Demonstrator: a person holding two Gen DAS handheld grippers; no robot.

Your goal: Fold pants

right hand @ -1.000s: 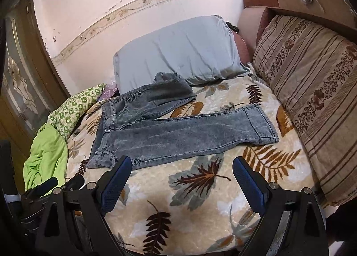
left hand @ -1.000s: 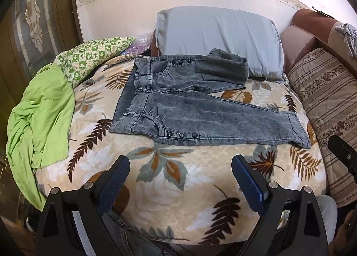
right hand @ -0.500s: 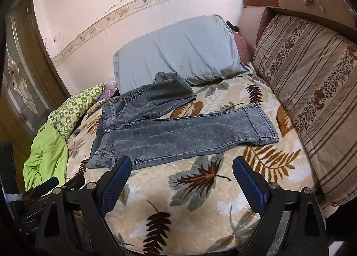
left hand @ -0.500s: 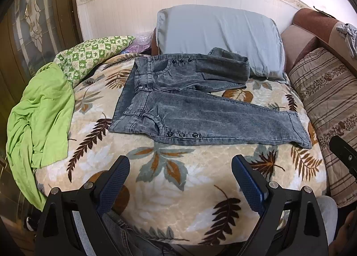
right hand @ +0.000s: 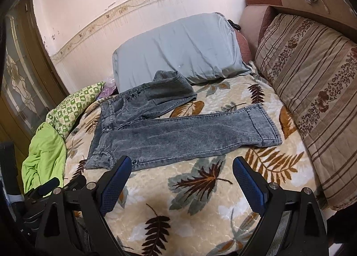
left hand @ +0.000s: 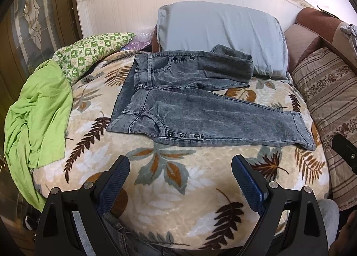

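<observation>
Grey washed jeans (left hand: 200,119) lie flat on a leaf-patterned blanket (left hand: 174,177), waistband to the left. The near leg stretches right to its hem (left hand: 303,131). The far leg is folded back on itself against the pillow. The jeans also show in the right wrist view (right hand: 178,135). My left gripper (left hand: 180,175) is open and empty, hovering over the blanket in front of the jeans. My right gripper (right hand: 181,176) is open and empty, also short of the jeans' near edge.
A grey-blue pillow (left hand: 221,32) leans on the back wall. A striped brown cushion (right hand: 312,90) lines the right side. A green cloth (left hand: 40,113) and a green checked pillow (left hand: 89,55) lie at the left. A door (left hand: 33,32) stands far left.
Both grippers have crept slightly toward the jeans. The jeans have not moved.
</observation>
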